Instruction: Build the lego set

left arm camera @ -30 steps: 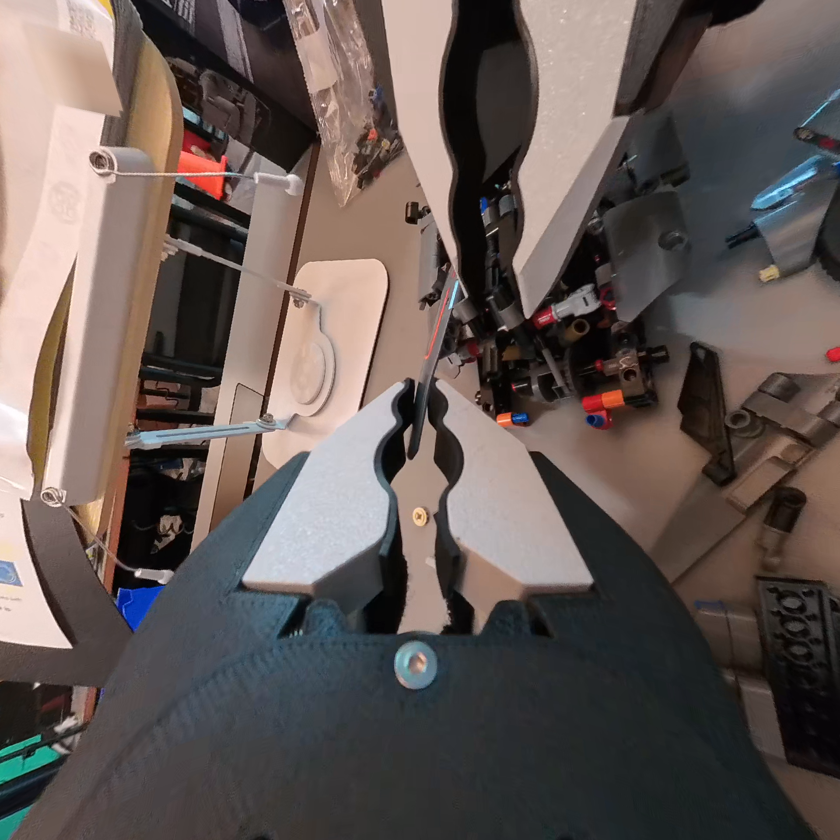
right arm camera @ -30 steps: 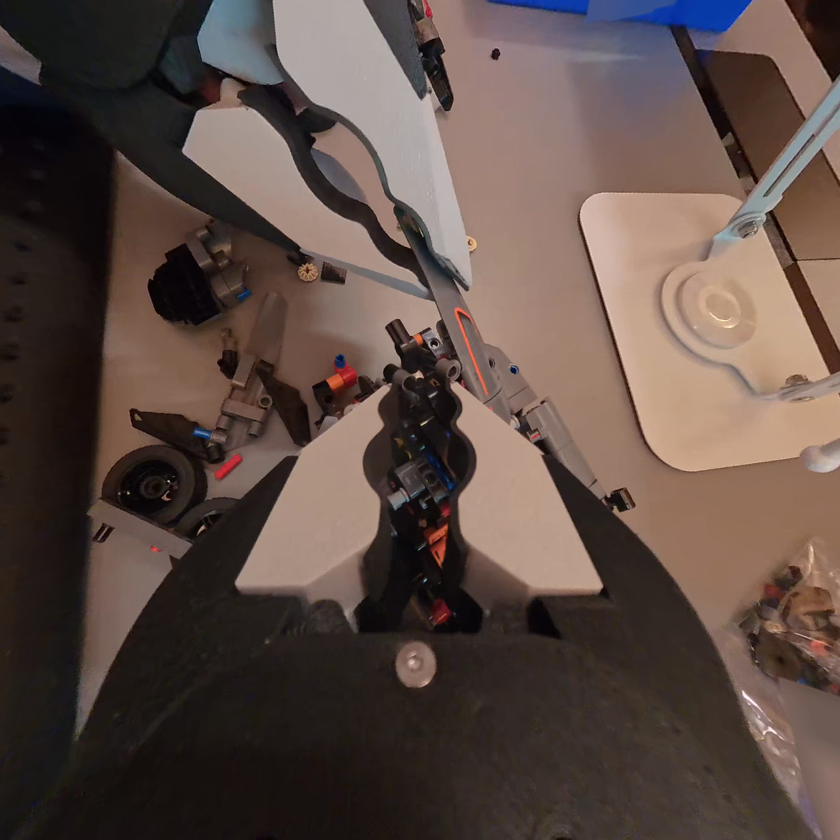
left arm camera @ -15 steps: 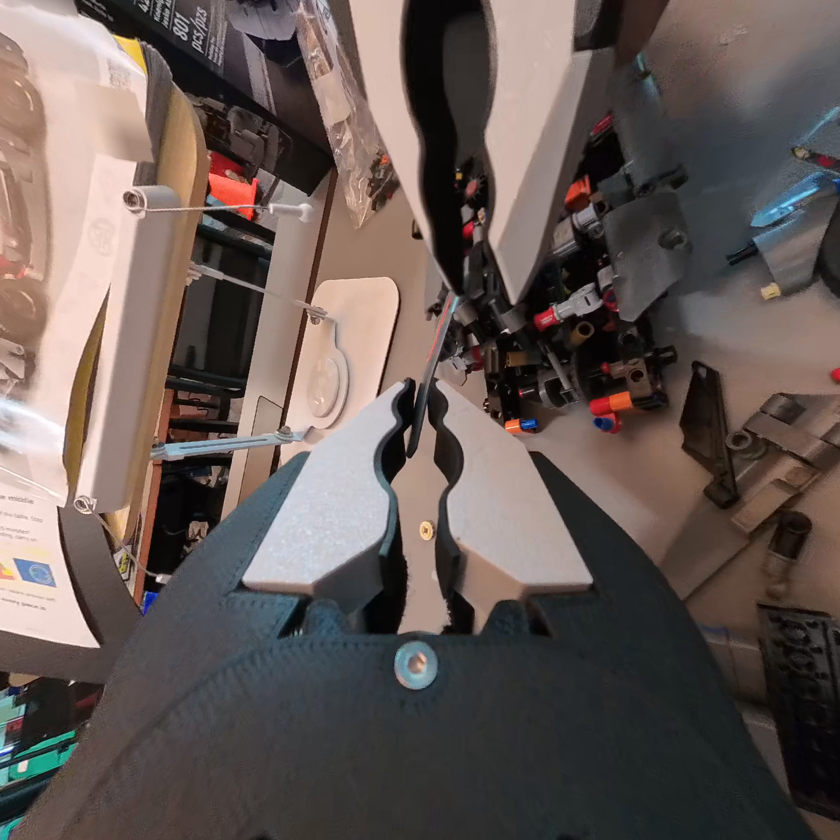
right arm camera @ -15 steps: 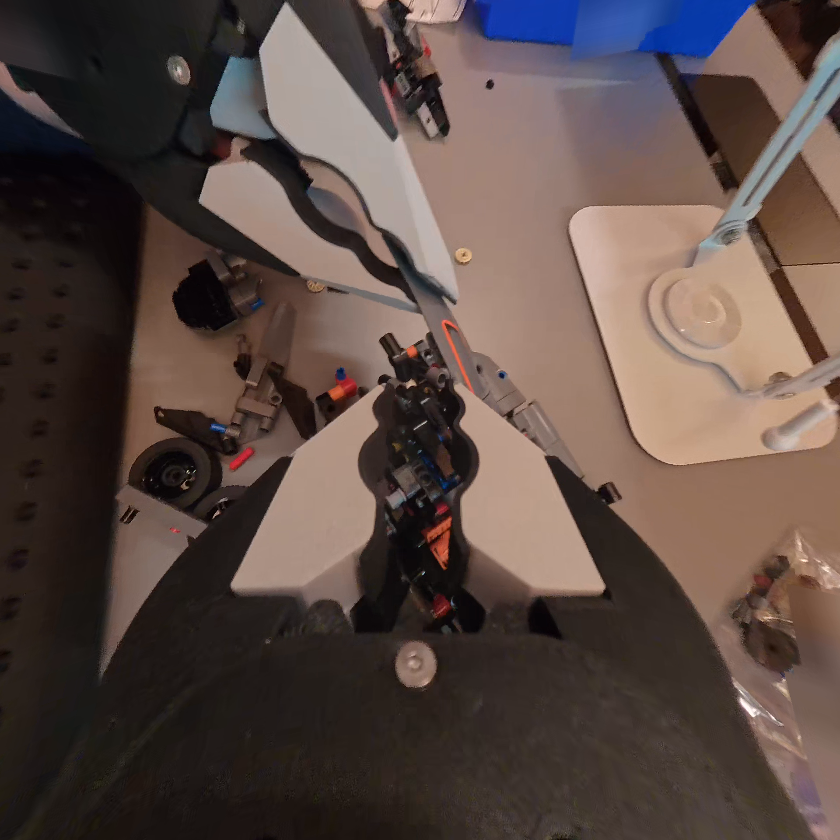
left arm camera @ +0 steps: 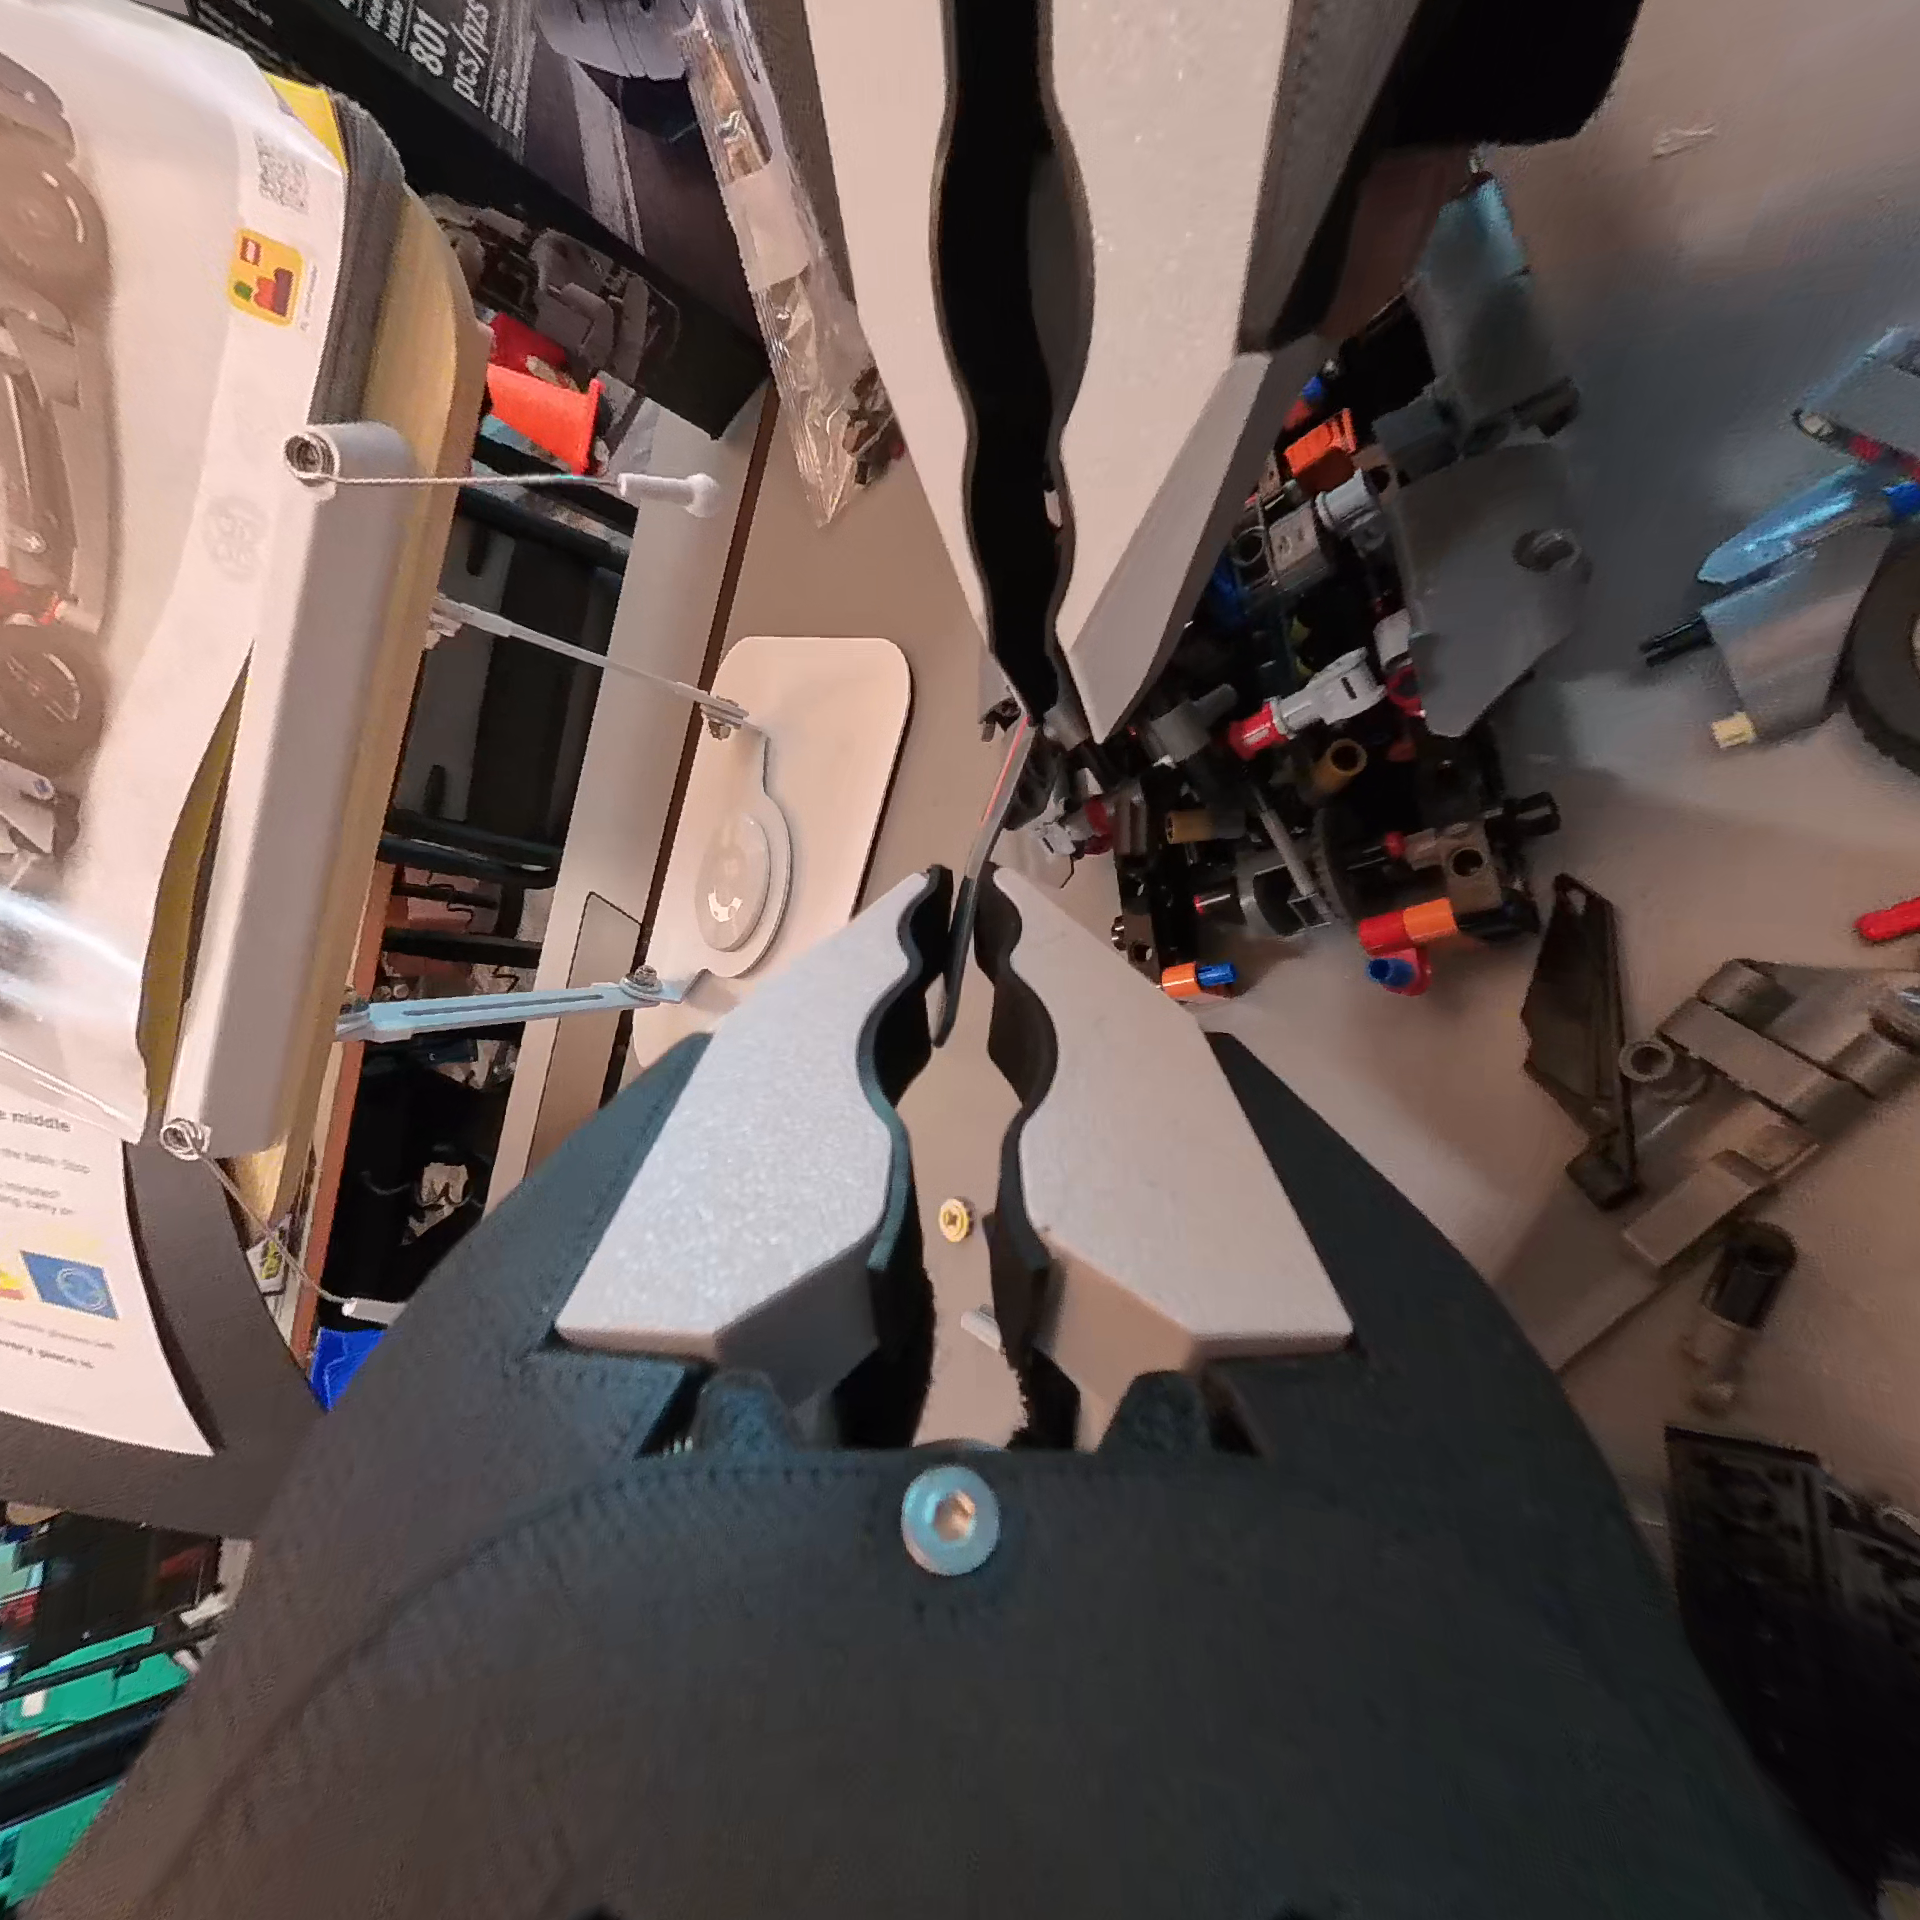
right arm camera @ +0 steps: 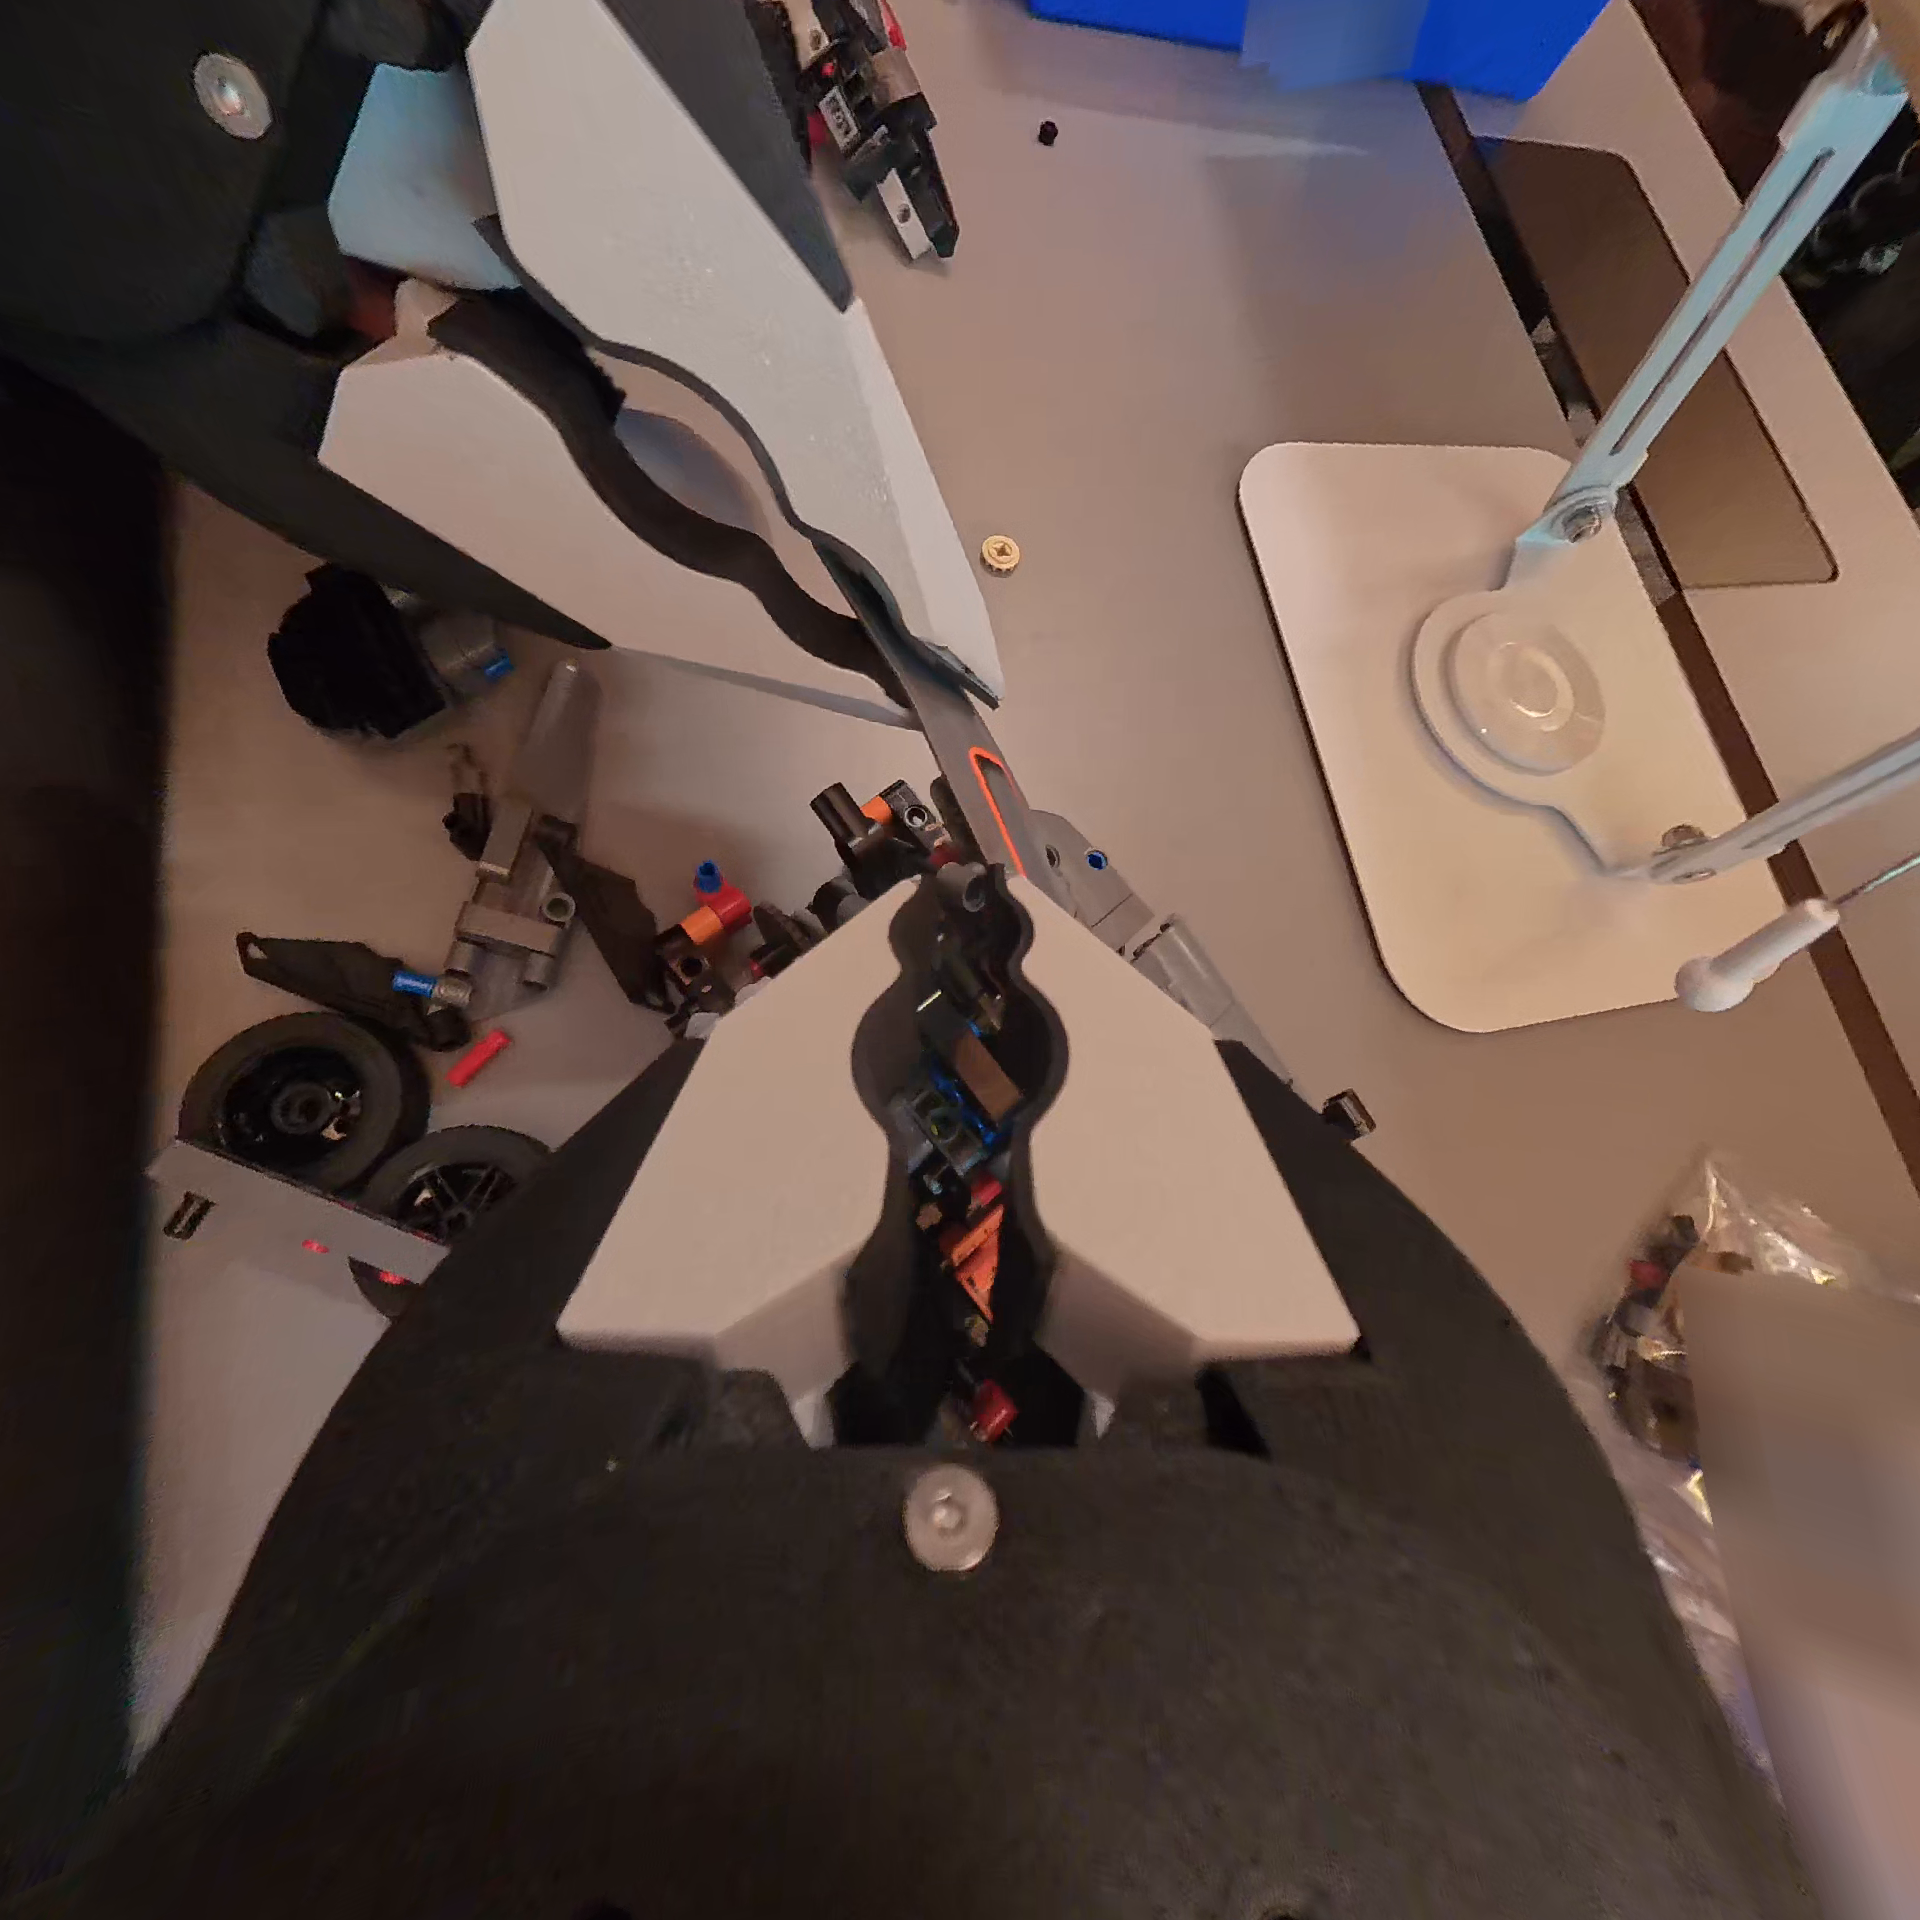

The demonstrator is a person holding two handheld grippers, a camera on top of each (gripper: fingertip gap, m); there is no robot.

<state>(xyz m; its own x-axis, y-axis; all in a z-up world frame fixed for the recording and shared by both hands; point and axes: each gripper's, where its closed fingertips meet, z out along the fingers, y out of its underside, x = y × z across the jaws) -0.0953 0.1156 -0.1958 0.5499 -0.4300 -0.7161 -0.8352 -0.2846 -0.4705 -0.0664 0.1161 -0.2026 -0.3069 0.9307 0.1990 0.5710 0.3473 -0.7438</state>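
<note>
We see the left gripper [left arm camera: 964, 894] pinching a thin dark panel with an orange stripe [right arm camera: 989, 790], whose far end meets the lego car frame [left arm camera: 1320, 831]. The right gripper [right arm camera: 961, 899] is clamped around that frame above the table [right arm camera: 1143, 364].

Both wrist cameras look closely down their claws from opposite sides, sharing the lego model [left arm camera: 1340, 790] and table [right arm camera: 1195, 343].

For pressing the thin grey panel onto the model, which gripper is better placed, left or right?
Left, probably. The left gripper already pinches the thin grey panel at its end, while the right gripper is shut on the model, bracing it.
</note>
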